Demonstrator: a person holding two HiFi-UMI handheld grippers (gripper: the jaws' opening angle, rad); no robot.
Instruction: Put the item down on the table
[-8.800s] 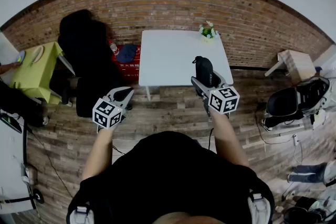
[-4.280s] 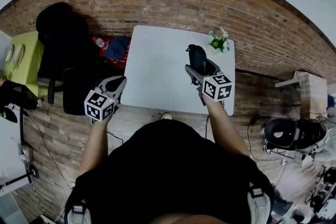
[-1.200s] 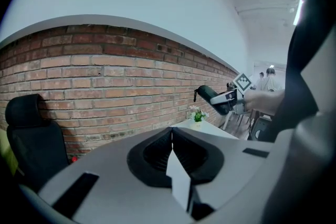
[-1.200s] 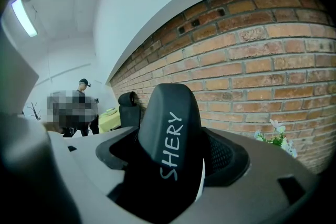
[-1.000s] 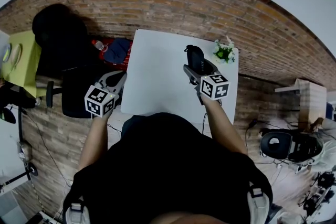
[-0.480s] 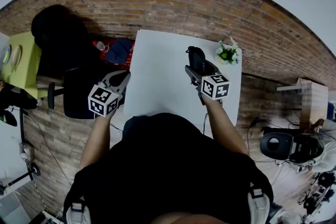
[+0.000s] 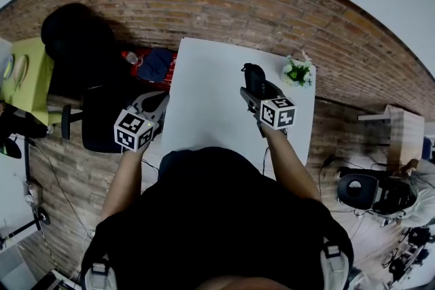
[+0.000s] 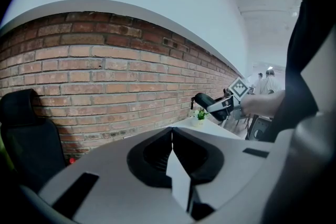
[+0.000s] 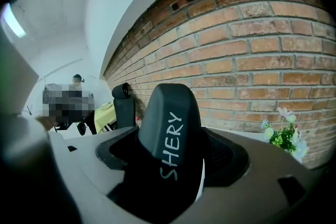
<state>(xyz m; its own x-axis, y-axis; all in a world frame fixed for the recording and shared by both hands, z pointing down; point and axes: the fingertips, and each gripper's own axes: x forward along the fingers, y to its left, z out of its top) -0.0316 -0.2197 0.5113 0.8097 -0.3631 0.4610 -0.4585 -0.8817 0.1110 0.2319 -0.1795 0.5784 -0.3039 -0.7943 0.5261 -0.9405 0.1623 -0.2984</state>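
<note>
My right gripper (image 7: 257, 88) is shut on a black case (image 7: 254, 77) and holds it above the right part of the white table (image 7: 204, 105). In the right gripper view the black case (image 9: 169, 134) fills the space between the jaws, standing up with white lettering on its side. My left gripper (image 7: 151, 105) hangs off the table's left edge, above the floor. Its jaws are shut with nothing between them, seen as the left gripper (image 8: 172, 165) in its own view. The right gripper with the case (image 8: 207, 102) shows far off there.
A small potted plant (image 7: 298, 71) stands at the table's far right corner, also the plant (image 9: 284, 136) beside the case. A brick wall (image 7: 224, 3) runs behind the table. A black chair (image 7: 75, 37) and a red crate (image 7: 146, 66) stand at the left.
The person has walked up to the table over the past seconds. In the last second the view shifted slightly; the right gripper keeps the case over the table and the left gripper barely moved.
</note>
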